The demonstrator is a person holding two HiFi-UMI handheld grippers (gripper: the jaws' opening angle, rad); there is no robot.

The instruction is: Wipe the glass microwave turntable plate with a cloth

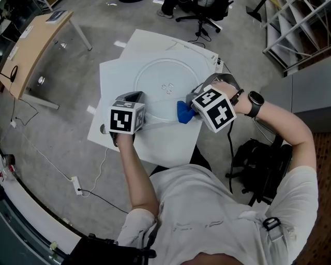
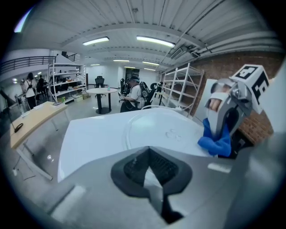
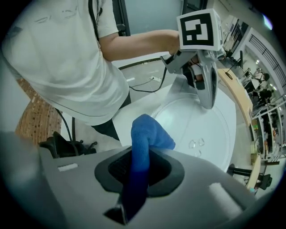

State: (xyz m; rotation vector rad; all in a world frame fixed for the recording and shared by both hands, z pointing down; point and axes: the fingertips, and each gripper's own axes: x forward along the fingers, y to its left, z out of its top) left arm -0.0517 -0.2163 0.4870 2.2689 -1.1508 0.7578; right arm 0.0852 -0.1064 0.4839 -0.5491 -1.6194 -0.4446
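Observation:
The round glass turntable plate [image 1: 166, 89] lies flat on a white board [image 1: 116, 83]. In the head view my left gripper [image 1: 145, 118] is at the plate's near-left rim, its jaws closed on the edge. In the left gripper view the plate [image 2: 161, 127] stretches ahead of the narrow jaw slit [image 2: 154, 179]. My right gripper [image 1: 189, 108] is shut on a blue cloth [image 1: 184, 113] that touches the plate's near-right rim. The cloth [image 3: 144, 138] sticks up between the right gripper's jaws [image 3: 136, 179], with the plate [image 3: 201, 129] beyond. The cloth [image 2: 216, 142] also shows hanging from the right gripper [image 2: 223, 123].
A second white board [image 1: 155, 44] lies under the first. A wooden desk [image 1: 31, 46] stands at far left. An office chair [image 1: 204, 15] is at the top and metal shelving [image 1: 295, 31] at top right. A black bag [image 1: 258, 165] sits at my right. A power strip [image 1: 76, 185] lies on the floor.

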